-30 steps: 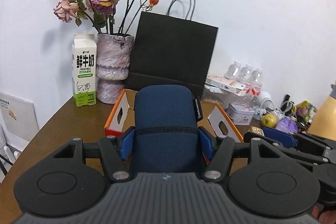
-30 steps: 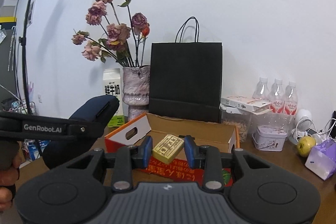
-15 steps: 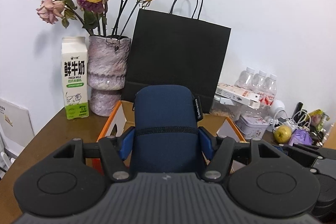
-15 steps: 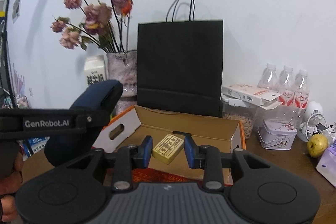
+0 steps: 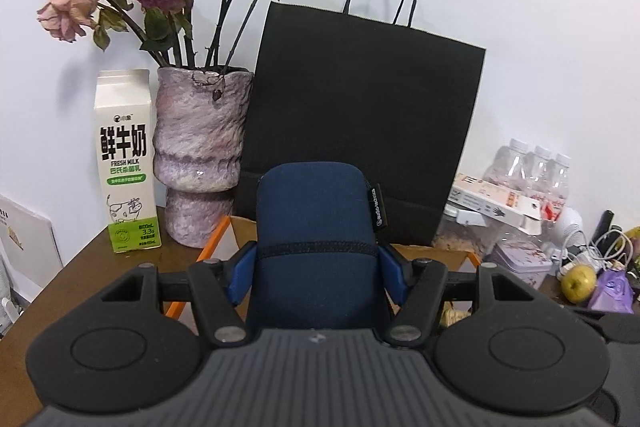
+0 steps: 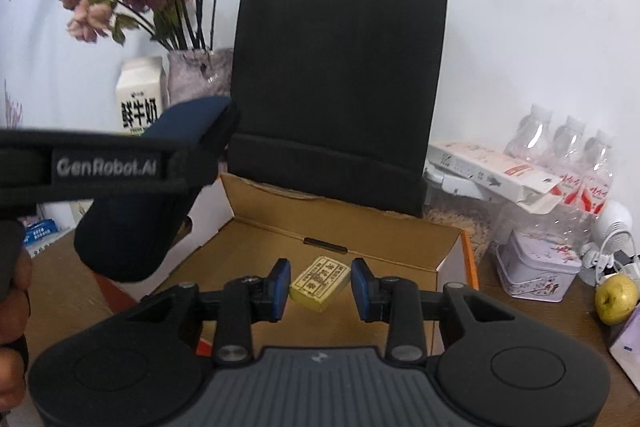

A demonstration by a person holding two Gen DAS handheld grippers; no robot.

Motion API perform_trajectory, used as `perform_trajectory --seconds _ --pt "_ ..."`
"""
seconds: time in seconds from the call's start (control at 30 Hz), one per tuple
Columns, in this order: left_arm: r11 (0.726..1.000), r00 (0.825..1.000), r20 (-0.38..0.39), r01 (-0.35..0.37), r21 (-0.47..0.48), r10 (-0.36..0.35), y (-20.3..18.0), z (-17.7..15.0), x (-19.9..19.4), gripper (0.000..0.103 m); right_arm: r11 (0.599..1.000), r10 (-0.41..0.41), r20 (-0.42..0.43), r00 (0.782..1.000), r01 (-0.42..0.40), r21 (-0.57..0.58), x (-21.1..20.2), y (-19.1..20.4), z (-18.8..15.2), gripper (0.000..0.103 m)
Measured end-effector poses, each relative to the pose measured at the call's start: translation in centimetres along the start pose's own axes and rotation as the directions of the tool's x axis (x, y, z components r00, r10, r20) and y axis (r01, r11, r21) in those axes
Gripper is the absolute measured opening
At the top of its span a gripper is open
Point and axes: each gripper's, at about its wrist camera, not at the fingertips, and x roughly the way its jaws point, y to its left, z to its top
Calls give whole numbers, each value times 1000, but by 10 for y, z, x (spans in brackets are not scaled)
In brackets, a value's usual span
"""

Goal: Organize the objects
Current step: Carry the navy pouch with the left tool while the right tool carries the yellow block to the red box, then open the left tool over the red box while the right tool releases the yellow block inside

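Observation:
My left gripper (image 5: 316,271) is shut on a navy blue soft pouch (image 5: 316,231), held above the left side of an open cardboard box (image 5: 218,239). In the right wrist view the pouch (image 6: 160,187) hangs over the box's left wall. My right gripper (image 6: 320,285) is over the open box (image 6: 360,247); its jaws stand apart around a small yellow printed packet (image 6: 320,281), with gaps on both sides. I cannot tell whether the packet rests on the box floor.
A black paper bag (image 6: 340,87) stands right behind the box. A vase of dried roses (image 5: 200,147) and a milk carton (image 5: 126,163) stand back left. Water bottles (image 6: 568,147), a tin (image 6: 536,267), an apple (image 6: 614,299) and cables lie right.
My right gripper's jaws have opened off the yellow packet. Both grippers have moved closer to the box and bag; the pouch has come over the box's left wall.

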Motion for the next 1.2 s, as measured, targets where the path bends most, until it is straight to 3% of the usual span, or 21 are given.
perform_trajectory --seconds 0.63,0.7,0.73,0.77,0.8,0.83,1.2 --pt "998 999 -42 -26 52 28 4 -15 67 65 995 -76 -105 992 82 55 68 -20 -2 32" --pt "999 998 -50 -23 42 25 6 -15 69 72 994 -79 -107 991 87 66 69 -22 -2 33" --pt "999 999 -39 -28 36 29 7 -15 68 80 993 -81 -109 991 89 71 68 -24 -2 42" --pt "999 999 -21 -35 35 35 7 -15 65 101 993 -83 -111 990 92 74 68 -25 -2 53" --pt "998 999 4 -44 33 44 7 -15 63 103 993 -88 -107 990 96 73 67 -25 -3 79" --pt "998 998 24 -56 34 55 7 -14 60 103 993 -92 -96 991 99 71 65 -25 -3 99" --pt "996 997 19 -77 39 76 7 -8 52 103 992 -97 -71 993 102 75 55 -28 -1 103"
